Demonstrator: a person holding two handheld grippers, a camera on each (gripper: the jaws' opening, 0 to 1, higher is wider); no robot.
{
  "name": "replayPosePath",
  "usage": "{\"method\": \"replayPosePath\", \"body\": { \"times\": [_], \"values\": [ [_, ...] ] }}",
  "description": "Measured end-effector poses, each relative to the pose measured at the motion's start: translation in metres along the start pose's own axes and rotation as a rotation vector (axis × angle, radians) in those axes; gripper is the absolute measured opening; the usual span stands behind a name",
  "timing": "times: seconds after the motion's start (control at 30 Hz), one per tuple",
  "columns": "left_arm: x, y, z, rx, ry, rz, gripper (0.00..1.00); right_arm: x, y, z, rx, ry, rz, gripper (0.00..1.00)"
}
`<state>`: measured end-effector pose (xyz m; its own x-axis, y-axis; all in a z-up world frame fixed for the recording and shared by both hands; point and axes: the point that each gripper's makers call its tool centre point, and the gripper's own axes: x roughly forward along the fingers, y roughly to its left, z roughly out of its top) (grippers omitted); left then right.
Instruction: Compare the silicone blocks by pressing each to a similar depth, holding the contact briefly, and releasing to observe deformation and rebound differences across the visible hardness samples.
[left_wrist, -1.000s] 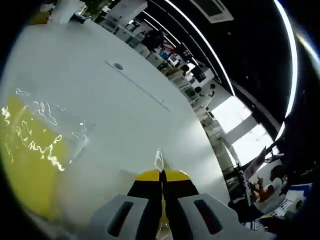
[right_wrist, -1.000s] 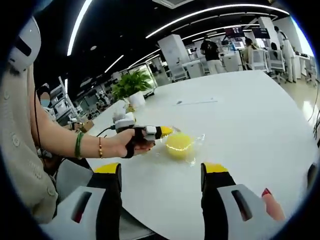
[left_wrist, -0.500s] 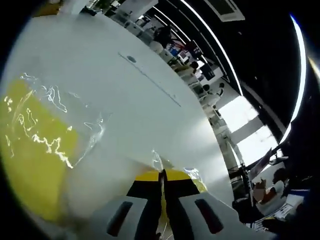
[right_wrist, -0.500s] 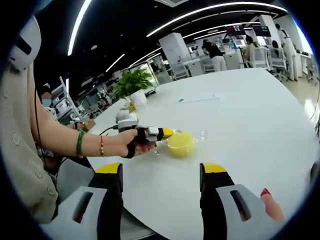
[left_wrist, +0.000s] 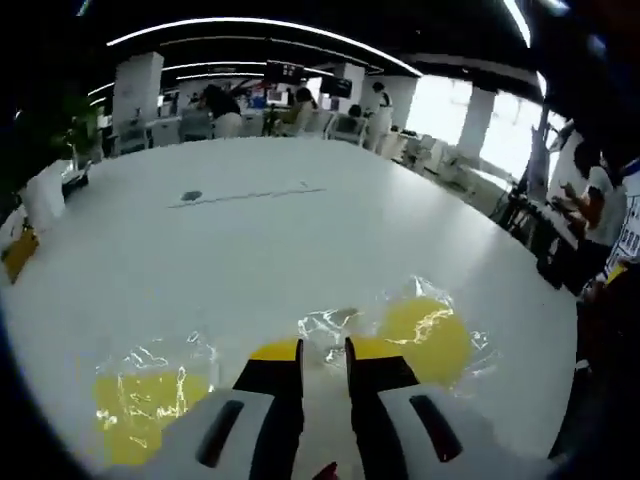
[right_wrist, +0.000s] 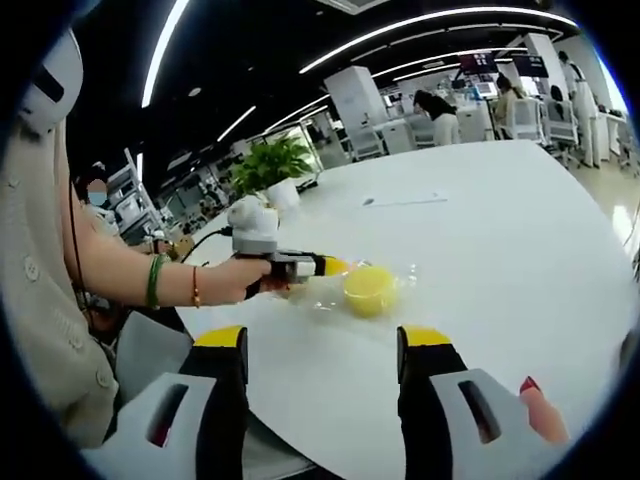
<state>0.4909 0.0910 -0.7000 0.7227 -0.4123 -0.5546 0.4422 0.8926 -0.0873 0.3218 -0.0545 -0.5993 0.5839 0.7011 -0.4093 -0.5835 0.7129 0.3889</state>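
Left gripper view: left gripper (left_wrist: 323, 352), jaws nearly closed and empty, sits between two wrapped yellow blocks (left_wrist: 425, 334) mid-tabletop (left_wrist: 250, 240). Press squarely, matching depth. Right gripper (right_wrist: 320, 345) gapes, empty.

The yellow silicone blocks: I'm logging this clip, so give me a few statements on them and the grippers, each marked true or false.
1. Two yellow blocks in clear wrap lie on the white table. True.
2. The left gripper has its fingers spread wide. False: they stand close together, a narrow gap between them.
3. The right gripper is open and holds nothing. True.
4. The right gripper presses a block. False: it hangs apart from the block.
5. A potted plant stands on the table. True.
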Motion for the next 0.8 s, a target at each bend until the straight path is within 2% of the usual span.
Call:
{"method": "replayPosePath", "body": {
  "times": [0.03, 0.2, 0.27, 0.37, 0.53, 0.7, 0.77, 0.8],
  "values": [
    [-0.005, 0.003, 0.003, 0.055, 0.005, 0.019, 0.15, -0.001, 0.002, 0.0, -0.007, 0.001, -0.002, 0.56],
    [-0.027, -0.001, 0.018, 0.089, -0.023, -0.006, 0.16, -0.002, 0.01, 0.001, -0.026, 0.003, -0.012, 0.56],
    [-0.043, -0.001, 0.029, 0.121, -0.06, -0.026, 0.17, -0.002, 0.014, 0.002, -0.032, 0.0, -0.015, 0.57],
    [-0.074, 0.002, 0.042, 0.127, -0.095, -0.054, 0.18, -0.002, 0.023, 0.005, -0.046, -0.008, -0.021, 0.57],
    [-0.12, 0.02, 0.056, 0.135, -0.135, -0.068, 0.22, 0.001, 0.041, 0.008, -0.084, -0.008, -0.02, 0.57],
    [-0.169, 0.037, 0.055, 0.091, -0.162, -0.083, 0.25, 0.004, 0.061, 0.011, -0.103, -0.022, -0.021, 0.59],
    [-0.187, 0.045, 0.049, 0.085, -0.161, -0.078, 0.3, 0.005, 0.068, 0.009, -0.105, -0.025, -0.028, 0.59],
    [-0.206, 0.053, 0.043, 0.068, -0.166, -0.065, 0.33, 0.006, 0.071, 0.01, -0.107, -0.032, -0.033, 0.59]
  ]
}}
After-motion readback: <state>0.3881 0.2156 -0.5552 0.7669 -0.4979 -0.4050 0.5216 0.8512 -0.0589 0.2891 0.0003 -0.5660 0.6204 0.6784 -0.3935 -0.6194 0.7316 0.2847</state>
